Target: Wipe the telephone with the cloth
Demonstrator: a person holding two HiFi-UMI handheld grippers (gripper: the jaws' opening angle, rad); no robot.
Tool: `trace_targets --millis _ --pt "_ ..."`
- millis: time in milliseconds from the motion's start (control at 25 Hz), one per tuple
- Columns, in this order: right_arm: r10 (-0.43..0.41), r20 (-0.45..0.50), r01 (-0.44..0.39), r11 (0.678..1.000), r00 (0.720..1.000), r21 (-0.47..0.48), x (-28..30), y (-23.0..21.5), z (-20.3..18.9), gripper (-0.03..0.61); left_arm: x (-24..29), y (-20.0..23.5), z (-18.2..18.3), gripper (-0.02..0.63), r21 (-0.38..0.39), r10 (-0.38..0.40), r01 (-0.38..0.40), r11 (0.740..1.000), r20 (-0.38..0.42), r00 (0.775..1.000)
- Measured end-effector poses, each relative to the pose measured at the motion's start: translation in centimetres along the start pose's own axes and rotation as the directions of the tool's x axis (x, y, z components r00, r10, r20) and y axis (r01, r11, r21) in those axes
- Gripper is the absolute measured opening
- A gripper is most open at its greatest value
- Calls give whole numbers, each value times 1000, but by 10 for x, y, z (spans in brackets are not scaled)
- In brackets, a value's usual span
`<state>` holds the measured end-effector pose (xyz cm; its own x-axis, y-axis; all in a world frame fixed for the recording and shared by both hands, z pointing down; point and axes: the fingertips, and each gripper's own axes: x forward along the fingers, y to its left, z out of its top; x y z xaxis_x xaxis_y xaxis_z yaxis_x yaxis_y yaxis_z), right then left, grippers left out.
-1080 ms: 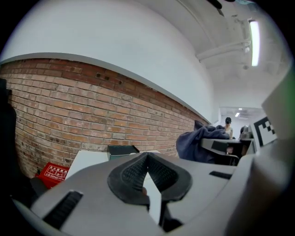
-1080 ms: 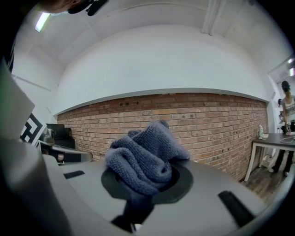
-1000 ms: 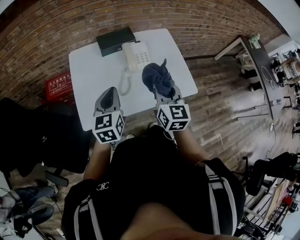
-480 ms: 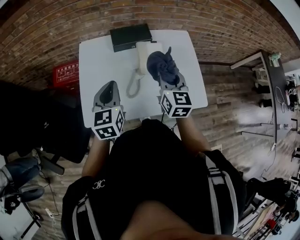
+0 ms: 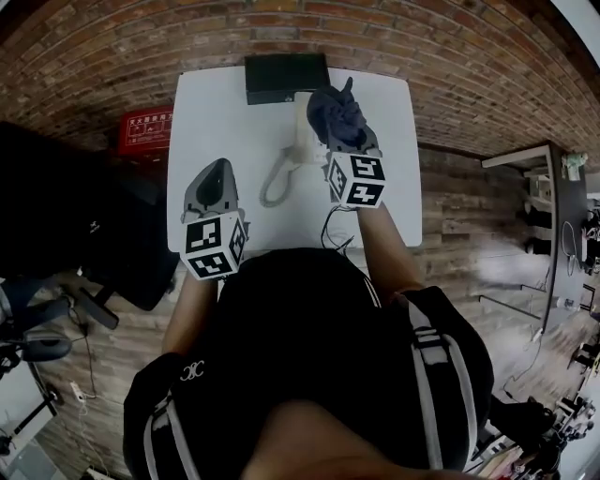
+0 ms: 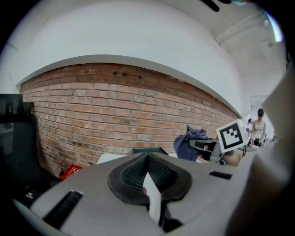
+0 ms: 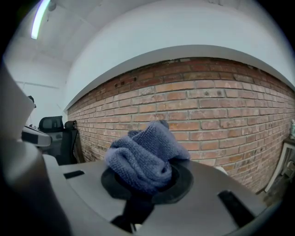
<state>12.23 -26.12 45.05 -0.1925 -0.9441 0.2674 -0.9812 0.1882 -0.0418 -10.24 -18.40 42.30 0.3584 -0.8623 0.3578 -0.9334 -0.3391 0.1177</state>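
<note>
The head camera looks steeply down on the white rectangular table (image 5: 216, 122). Each gripper camera rides close behind its jaws, over that table, facing the red brick wall (image 6: 92, 115) beyond it. All three share the bunched dark blue cloth (image 7: 143, 161).

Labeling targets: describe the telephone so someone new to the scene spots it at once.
Find the white table before the brick wall. At its far edge, beside the black box, lies the telephone, partly hidden by the blue cloth. Only it trails a coiled white cord.
</note>
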Motion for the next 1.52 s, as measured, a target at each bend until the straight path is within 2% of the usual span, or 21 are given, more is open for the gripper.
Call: trace_targets --millis 280,600,800,960,1040,1240,1400,1520 --pt "52 -64 -53 999 997 -5 68 -5 -13 41 18 26 -5 0 -35 95 -96 995 -34 995" --pt "59 -170 -60 998 984 -2 125 -17 -47 41 40 41 -16 0 -63 146 -152 986 -94 985" --pt "61 -255 -68 998 965 -16 147 -20 -79 41 48 51 -17 0 -79 173 -183 980 -116 978" --pt "70 -341 -82 996 937 -19 161 -17 -117 41 50 56 -20 0 -83 189 -201 976 -127 974" --pt "76 -342 -84 996 937 -10 163 -16 -129 41 51 56 -23 0 -88 193 -205 975 -134 972" --pt "91 -296 -79 996 951 52 164 -16 -130 41 50 60 -24 0 -100 199 -214 972 -137 970" --pt "71 -324 -72 997 943 8 164 -16 -130 41 50 50 -18 0 -96 191 -203 975 -120 974" --pt "86 -348 -94 996 934 -7 162 -14 -132 41 48 43 -17 0 -87 179 -189 978 -111 978"
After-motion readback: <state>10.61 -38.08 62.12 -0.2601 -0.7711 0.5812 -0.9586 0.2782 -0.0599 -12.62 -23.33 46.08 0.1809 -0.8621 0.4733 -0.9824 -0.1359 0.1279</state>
